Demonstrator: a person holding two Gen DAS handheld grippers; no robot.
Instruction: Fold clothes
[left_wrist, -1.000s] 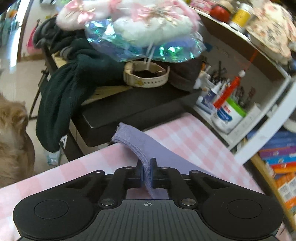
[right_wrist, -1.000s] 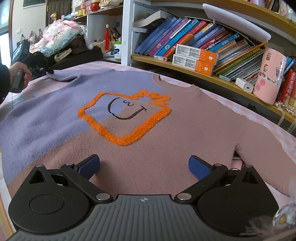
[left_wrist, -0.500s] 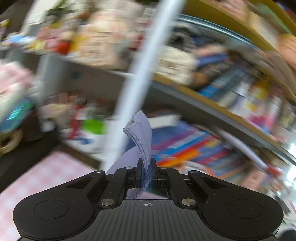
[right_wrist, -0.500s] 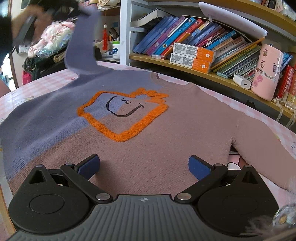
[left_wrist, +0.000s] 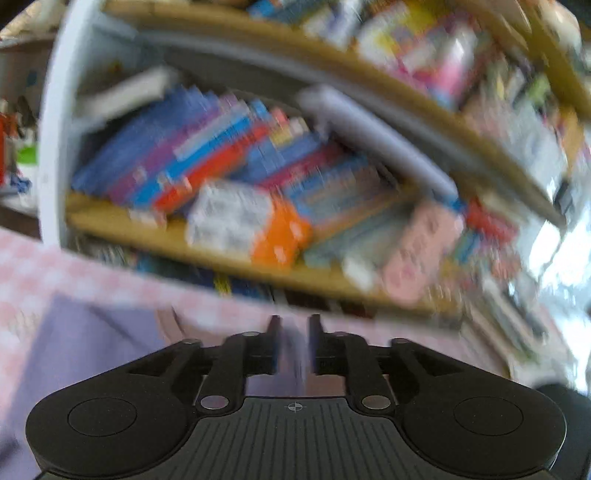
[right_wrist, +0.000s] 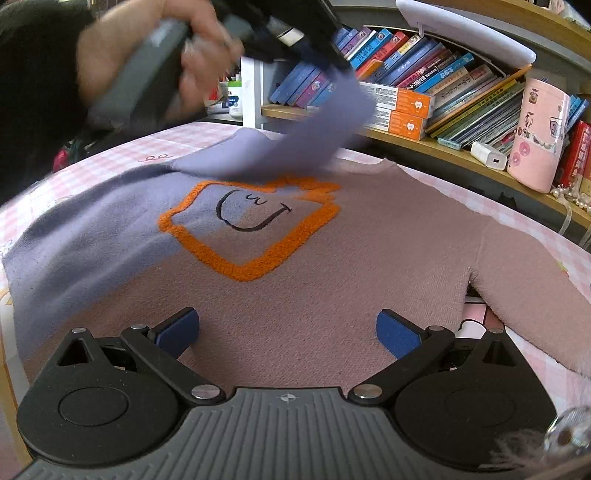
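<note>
Table (right_wrist: 155, 147) with a pink-and-white checked cloth fills the lower half of the right wrist frame. Sweater (right_wrist: 314, 288) lies flat on it, centre frame: lavender on the left side, dusty pink on the right, orange fuzzy outline with a drawn face on the chest. Its pink sleeve (right_wrist: 528, 291) stretches to the right edge, resting on the cloth. Lavender sleeve (right_wrist: 295, 144) is lifted off the surface at upper centre (blurred). Bare checked cloth shows at upper left and along the right edge.
</note>
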